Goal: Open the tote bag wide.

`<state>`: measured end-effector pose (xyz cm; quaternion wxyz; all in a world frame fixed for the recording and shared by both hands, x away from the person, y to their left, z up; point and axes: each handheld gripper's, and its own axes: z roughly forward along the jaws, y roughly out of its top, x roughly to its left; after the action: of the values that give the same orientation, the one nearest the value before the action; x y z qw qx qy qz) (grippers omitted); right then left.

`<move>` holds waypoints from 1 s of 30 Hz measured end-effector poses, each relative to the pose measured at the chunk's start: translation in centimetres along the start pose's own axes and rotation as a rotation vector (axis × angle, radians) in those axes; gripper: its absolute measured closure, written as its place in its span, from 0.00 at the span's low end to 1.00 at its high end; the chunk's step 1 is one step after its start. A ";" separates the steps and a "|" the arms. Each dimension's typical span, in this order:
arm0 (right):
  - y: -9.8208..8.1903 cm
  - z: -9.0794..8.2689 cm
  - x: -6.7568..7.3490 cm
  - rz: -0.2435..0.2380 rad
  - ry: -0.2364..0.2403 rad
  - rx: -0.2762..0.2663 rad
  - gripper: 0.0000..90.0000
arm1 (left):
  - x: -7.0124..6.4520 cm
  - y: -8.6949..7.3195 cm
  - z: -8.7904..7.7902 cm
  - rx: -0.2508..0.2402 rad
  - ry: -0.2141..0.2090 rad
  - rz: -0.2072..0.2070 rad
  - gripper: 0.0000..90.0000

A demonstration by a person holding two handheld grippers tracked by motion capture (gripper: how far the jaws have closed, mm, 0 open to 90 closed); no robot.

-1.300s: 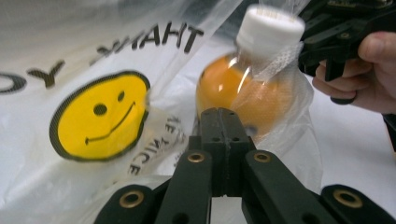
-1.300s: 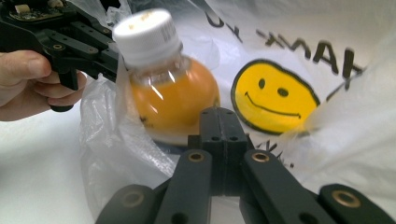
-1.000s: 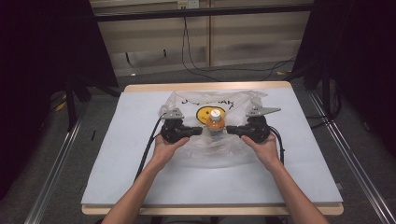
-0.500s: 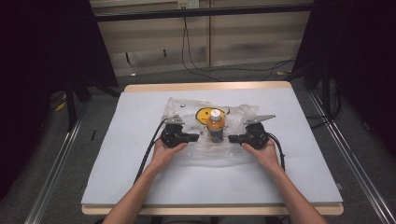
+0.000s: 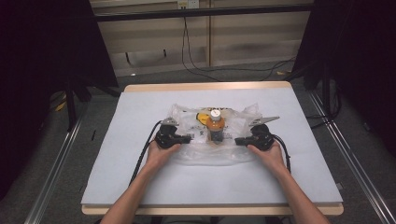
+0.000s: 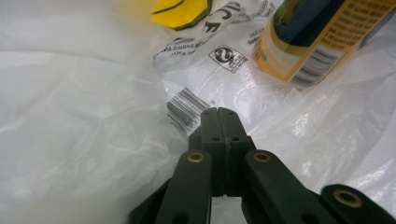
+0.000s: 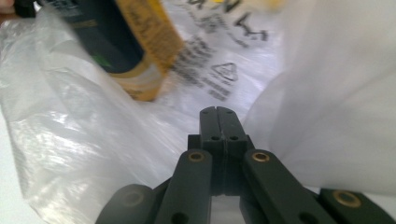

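**Two grippers clamp a plastic bag with a bottle standing between them**

A clear plastic bag (image 5: pixel 212 140) lies crumpled near the middle of the white-topped desk (image 5: pixel 140 186), printed with black lettering and a yellow emblem. On it stands an orange bottle (image 5: pixel 215 125) with a white cap, upright in the high view.

The left gripper (image 5: pixel 187 138) sits at the bottle's 9 o'clock, held in the person's left hand (image 5: pixel 160 153), its jaws pointing toward 3 o'clock. In the left gripper view its jaws are pressed together with bag film around the tips; a barcode printed on the bag lies just beside them at 10 o'clock, and the bottle's yellow label rises at 1 o'clock. It appears clenched on the bag.

The right gripper (image 5: pixel 239 140) sits at the bottle's 3 o'clock, in the right hand (image 5: pixel 267 154), jaws pointing toward 9 o'clock. In the right gripper view its jaws are likewise closed tight amid bag film, with the bottle tilted across the frame at 11 o'clock.

Black cables trail from both grippers toward the desk's 6 o'clock edge.
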<state>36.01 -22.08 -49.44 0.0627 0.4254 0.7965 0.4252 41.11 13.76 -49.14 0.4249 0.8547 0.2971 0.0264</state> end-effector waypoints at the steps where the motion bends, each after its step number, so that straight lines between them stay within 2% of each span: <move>1: -0.1 -0.2 -0.2 0.013 -0.005 -0.002 1.00 | 0.1 0.0 0.0 -0.004 0.007 -0.010 1.00; 5: -0.1 -0.4 -0.1 -0.007 -0.030 0.004 1.00 | 0.2 -0.1 -0.3 0.010 -0.005 0.001 1.00; 7: -0.1 -0.6 0.0 0.000 -0.032 0.018 1.00 | 0.3 -0.3 -0.8 0.023 0.002 0.014 1.00; 8: -0.3 -1.0 -0.3 0.001 -0.050 0.017 1.00 | 0.5 -0.6 -1.3 0.029 0.004 0.009 1.00; 12: -0.8 -1.6 -1.1 0.038 -0.038 0.007 1.00 | 1.1 -1.3 -2.4 0.032 0.012 0.004 1.00; 13: -0.9 -2.2 -1.3 0.029 -0.060 0.017 1.00 | 1.2 -1.6 -2.7 0.025 -0.002 -0.010 1.00; 17: -1.3 -3.0 -1.2 0.016 -0.096 0.030 1.00 | 0.9 -1.8 -3.2 0.045 0.002 0.015 1.00; 19: -1.6 -3.3 -1.4 0.024 -0.099 0.030 1.00 | 0.7 -2.0 -3.4 0.052 0.002 0.032 1.00; 23: -2.2 -4.2 -1.9 0.041 -0.116 0.023 1.00 | 0.6 -2.4 -4.0 0.058 -0.005 0.025 1.00; 25: -2.4 -4.7 -2.1 0.039 -0.139 0.022 1.00 | 0.5 -2.8 -4.3 0.058 -0.016 0.019 1.00; 27: -2.5 -4.9 -2.1 0.047 -0.145 0.026 1.00 | 0.4 -3.1 -4.9 0.065 -0.018 0.038 1.00; 30: -2.6 -5.1 -2.3 0.053 -0.150 0.024 1.00 | 0.3 -3.8 -5.5 0.053 -0.012 0.032 1.00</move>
<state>33.44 -27.64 -48.75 0.1061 0.4778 0.7829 0.3841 37.89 19.63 -48.52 0.4033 0.8705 0.2814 0.0199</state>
